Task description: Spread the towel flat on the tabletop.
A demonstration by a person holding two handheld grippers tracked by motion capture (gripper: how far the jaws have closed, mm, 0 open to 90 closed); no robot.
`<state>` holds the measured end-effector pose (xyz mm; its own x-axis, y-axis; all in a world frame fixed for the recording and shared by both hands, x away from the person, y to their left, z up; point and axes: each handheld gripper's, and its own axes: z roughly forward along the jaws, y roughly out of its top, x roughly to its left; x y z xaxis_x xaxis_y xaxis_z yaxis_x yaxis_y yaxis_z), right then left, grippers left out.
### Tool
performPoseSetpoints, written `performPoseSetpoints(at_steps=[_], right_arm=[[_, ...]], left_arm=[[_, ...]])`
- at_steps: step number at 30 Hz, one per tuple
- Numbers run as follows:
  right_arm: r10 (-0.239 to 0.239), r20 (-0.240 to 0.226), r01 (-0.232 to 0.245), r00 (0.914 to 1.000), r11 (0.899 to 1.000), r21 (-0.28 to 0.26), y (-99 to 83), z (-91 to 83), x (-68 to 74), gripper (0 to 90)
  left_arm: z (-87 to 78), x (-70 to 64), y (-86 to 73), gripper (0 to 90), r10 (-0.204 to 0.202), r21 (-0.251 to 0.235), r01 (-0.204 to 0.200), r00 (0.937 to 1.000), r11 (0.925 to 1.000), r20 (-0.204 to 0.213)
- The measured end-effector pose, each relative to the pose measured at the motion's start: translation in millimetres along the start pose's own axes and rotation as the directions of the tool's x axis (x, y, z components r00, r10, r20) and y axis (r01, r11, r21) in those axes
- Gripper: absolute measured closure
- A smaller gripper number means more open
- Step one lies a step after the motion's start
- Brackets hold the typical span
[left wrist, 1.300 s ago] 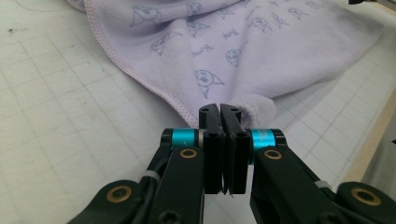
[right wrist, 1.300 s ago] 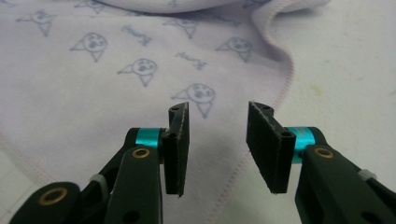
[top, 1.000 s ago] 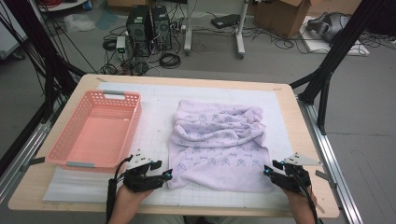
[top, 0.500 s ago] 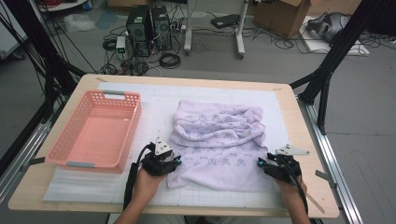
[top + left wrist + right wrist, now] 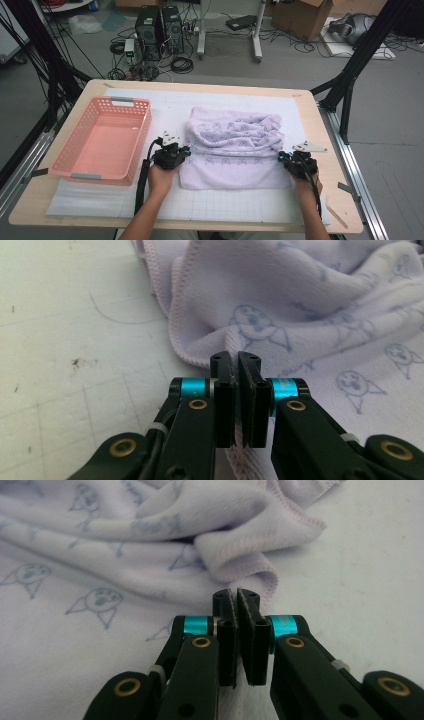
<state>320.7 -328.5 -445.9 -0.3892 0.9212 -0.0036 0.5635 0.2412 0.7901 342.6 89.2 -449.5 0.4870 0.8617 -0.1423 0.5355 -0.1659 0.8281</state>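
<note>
- One lavender towel (image 5: 232, 150) on the tabletop (image 5: 310, 112), lying on a white grid mat (image 5: 165, 107); it sits between the two grippers, its far half bunched in folds, its near half flat.
- Towel print: small blue cartoon faces with pointed ears, repeated many times; too many and too folded to count. No readable writing or brand on it.
- Left gripper (image 5: 186, 150): fingers (image 5: 223, 385) pressed together, pinching the towel's stitched left edge; in the left gripper view a strip of hem runs down between them.
- Right gripper (image 5: 281, 157): fingers (image 5: 251, 630) closed on the towel's right edge; in the right gripper view cloth shows between the pads, with a rolled fold of hem just beyond the tips.
- Two hands, one per gripper: left hand (image 5: 161, 177) and right hand (image 5: 305, 185), forearms coming in from the near edge of the tabletop.
- One pink plastic basket (image 5: 75, 150), lattice walls, just to the outer side of the left fingers, apart from the towel.
- Each gripper has two blue rings behind its fingers, and a grey three-cornered plate on top; no labels legible.
- Beyond the tabletop, on the floor: two black computer towers (image 5: 160, 25), cables, one cardboard box (image 5: 300, 12); any text there is too small to read.
</note>
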Motion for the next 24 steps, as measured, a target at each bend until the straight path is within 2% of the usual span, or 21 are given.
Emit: performPoseSetpoints(at_steps=[4,6,8,10,12,14,19,24], right_arm=[[0.007,0.038,-0.008,0.9993,1.0,0.017,6.8,9.9,-3.5,86.4],[0.021,0.043,-0.022,0.9989,0.999,0.026,6.7,14.1,-3.9,85.4],[0.039,0.042,-0.04,0.9984,0.999,0.02,5.9,13.1,-2.6,77.2],[0.037,0.036,-0.038,0.9987,0.999,0.019,5.0,8.6,-2.6,68.7],[0.048,0.021,-0.048,0.9986,0.999,0.004,4.2,1.1,-3.6,62.4],[0.062,0.001,-0.062,0.998,0.998,-0.026,2.6,-6.5,-4.7,57.4],[0.064,-0.043,-0.065,0.9971,0.997,-0.034,-1.4,-20.7,-4.1,51.6],[0.022,-0.057,-0.023,0.9982,0.999,-0.027,-12.2,-35.5,-1.2,49.1]], left_arm=[[7.5,0.5,6.3,85.1,0.016,-0.003,-0.016,0.9995,0.9999,-0.026],[9.5,1.4,5.7,81.5,-0.02,0.001,0.02,0.9994,0.9998,-0.027],[7.1,2.5,5.7,66.9,-0.033,0.008,0.033,0.9995,0.9994,-0.002],[1.8,1.7,5.8,54.4,-0.032,0.013,0.032,0.9994,0.9994,0.01],[-4.2,0.1,6.1,48.3,-0.005,0.024,0.005,0.9998,0.9997,0.018],[-10.8,-1.9,4.0,47.9,0.01,0.001,-0.01,0.9996,0.9999,0.028],[-21.7,-7.1,-7.2,45.1,0.053,0.017,-0.054,0.9971,0.9984,0.055],[-30.7,-6.1,-18.7,43.1,0.053,0.041,-0.057,0.9943,0.9975,0.093]])
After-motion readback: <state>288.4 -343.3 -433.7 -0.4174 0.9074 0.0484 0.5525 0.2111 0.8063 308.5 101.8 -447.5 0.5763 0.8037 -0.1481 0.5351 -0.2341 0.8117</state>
